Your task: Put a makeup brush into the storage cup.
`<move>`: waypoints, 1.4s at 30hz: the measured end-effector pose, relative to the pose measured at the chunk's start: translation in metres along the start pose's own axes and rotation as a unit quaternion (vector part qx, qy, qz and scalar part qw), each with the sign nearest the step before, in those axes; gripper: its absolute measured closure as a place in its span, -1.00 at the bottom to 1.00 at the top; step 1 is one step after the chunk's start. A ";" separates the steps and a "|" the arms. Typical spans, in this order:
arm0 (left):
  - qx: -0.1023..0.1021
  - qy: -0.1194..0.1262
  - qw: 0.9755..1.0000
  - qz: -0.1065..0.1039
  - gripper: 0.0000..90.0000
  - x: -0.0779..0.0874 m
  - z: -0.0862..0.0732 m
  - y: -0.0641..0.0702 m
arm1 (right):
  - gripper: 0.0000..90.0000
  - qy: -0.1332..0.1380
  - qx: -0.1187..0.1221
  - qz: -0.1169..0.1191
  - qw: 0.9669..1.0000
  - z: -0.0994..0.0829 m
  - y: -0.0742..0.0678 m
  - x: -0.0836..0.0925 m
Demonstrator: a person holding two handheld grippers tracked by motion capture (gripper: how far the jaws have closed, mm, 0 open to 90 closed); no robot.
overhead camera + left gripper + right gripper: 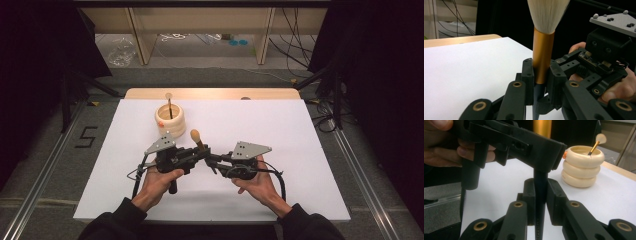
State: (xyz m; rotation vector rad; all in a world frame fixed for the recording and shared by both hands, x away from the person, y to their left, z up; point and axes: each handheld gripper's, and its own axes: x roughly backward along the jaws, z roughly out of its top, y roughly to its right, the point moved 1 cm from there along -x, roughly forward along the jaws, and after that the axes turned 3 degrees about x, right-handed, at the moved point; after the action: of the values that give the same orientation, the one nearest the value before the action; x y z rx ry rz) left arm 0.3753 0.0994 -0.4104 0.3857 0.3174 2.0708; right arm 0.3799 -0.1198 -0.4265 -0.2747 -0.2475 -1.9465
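One upright brush (543,50), bristles up, in both tongs' closed jaws.

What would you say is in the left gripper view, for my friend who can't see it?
A big makeup brush stands upright, its gold collar pinched between the left gripper's two black jaws, with fluffy white bristles on top. Below lies a white table; at right a hand holds the right gripper.

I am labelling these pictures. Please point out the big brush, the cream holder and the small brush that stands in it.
Big brush (543,56): left gripper view, on its gold collar.
Cream holder (581,168): right gripper view, on its middle ring.
Small brush (594,147): right gripper view, on its gold collar above the holder's rim.
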 end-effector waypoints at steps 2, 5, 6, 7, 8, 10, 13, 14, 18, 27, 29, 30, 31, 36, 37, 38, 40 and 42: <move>-0.001 -0.002 1.000 0.002 0.74 0.000 0.000 0.000 | 0.75 0.000 -0.001 -0.002 1.000 0.000 0.000 0.000; -0.006 -0.008 1.000 0.010 0.74 0.000 0.000 0.002 | 0.74 -0.005 -0.004 0.004 1.000 0.000 0.001 0.000; -0.008 -0.009 1.000 0.012 0.74 0.000 0.000 0.002 | 0.74 -0.003 -0.005 0.005 1.000 0.000 0.001 -0.001; -0.015 -0.009 1.000 0.009 0.74 0.000 0.000 0.001 | 0.74 -0.003 -0.005 0.005 1.000 0.000 0.001 -0.001; -0.009 -0.009 1.000 0.010 0.74 0.000 0.000 0.002 | 0.74 -0.002 -0.007 0.005 1.000 0.000 0.001 -0.001; -0.011 -0.008 1.000 0.009 0.74 0.000 0.000 0.002 | 0.70 -0.009 -0.013 0.006 1.000 0.000 0.000 -0.001; -0.012 -0.011 1.000 0.017 0.74 -0.001 -0.001 0.003 | 0.70 -0.011 -0.012 0.005 1.000 -0.001 0.000 -0.002; -0.013 -0.011 1.000 0.017 0.74 -0.001 -0.002 0.003 | 0.70 -0.010 -0.015 0.006 1.000 -0.001 0.000 -0.002; -0.022 -0.011 0.999 0.026 0.74 0.001 0.000 0.003 | 0.55 -0.018 -0.024 0.011 0.999 -0.002 0.000 -0.003; -0.051 -0.022 0.995 0.081 0.74 0.017 0.009 -0.009 | -0.03 -0.054 -0.049 -0.016 0.997 -0.006 0.006 0.004; -0.052 -0.027 0.994 0.096 0.74 0.022 0.010 -0.013 | -0.08 -0.059 -0.055 -0.023 0.996 -0.007 0.008 0.008; -0.055 -0.030 0.993 0.102 0.74 0.024 0.011 -0.016 | -0.10 -0.057 -0.057 -0.029 0.996 -0.007 0.009 0.008; -0.052 -0.031 0.992 0.108 0.74 0.026 0.012 -0.018 | -0.12 -0.058 -0.053 -0.032 0.996 -0.007 0.011 0.010; -0.049 -0.035 0.989 0.133 0.74 0.036 0.015 -0.026 | -0.26 -0.067 -0.064 -0.053 0.994 -0.008 0.013 0.016; -0.047 -0.035 0.989 0.136 0.74 0.038 0.015 -0.028 | -0.28 -0.063 -0.065 -0.055 0.994 -0.008 0.014 0.016; -0.046 -0.035 0.988 0.141 0.74 0.040 0.016 -0.029 | -0.29 -0.068 -0.064 -0.061 0.994 -0.008 0.014 0.018; -0.047 -0.035 0.987 0.146 0.74 0.043 0.017 -0.032 | -0.32 -0.069 -0.065 -0.067 0.993 -0.009 0.015 0.020; -0.053 -0.038 0.986 0.151 0.74 0.047 0.018 -0.034 | -0.33 -0.070 -0.068 -0.068 0.993 -0.009 0.015 0.022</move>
State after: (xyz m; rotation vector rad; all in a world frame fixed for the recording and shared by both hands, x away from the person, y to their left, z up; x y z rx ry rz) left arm 0.3870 0.1583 -0.3998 0.4710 0.1063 2.3510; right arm 0.3849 -0.1473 -0.4277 -0.4976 -0.2300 -2.0851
